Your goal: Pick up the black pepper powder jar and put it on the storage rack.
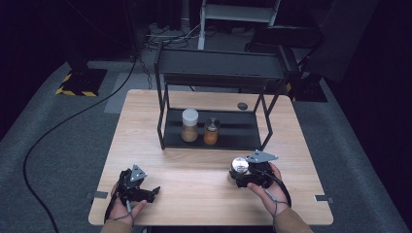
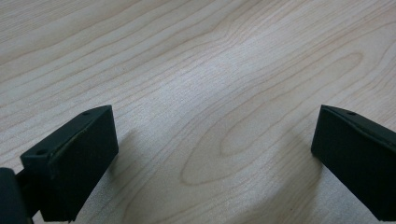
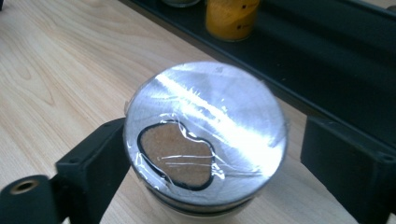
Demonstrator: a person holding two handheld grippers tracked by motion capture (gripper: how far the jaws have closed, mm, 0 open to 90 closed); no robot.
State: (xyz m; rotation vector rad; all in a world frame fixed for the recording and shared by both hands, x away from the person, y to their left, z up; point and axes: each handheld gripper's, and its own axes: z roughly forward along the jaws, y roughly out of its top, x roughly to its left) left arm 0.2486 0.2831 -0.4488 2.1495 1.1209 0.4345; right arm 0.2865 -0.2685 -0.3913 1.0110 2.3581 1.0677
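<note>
At the near edge of the surface (image 1: 204,194), the left hand-held gripper (image 1: 137,187) rests with its jaws spread wide over bare wood, nothing between them. To its right, the right hand-held gripper (image 3: 210,158) brackets a silver-lidded spice jar (image 3: 205,135) standing just in front of the black rack (image 1: 214,138); the left jaw seems to touch the jar, the right stands clear, so no firm grip yet. A sound grasp probably wants both jaws centred below the lid before squeezing. Plastic film glares on the lid, and the jar's body is hidden beneath it. Farther back, a white-capped jar (image 1: 190,125) and a small orange jar (image 1: 212,131) sit on the rack's lower shelf
</note>
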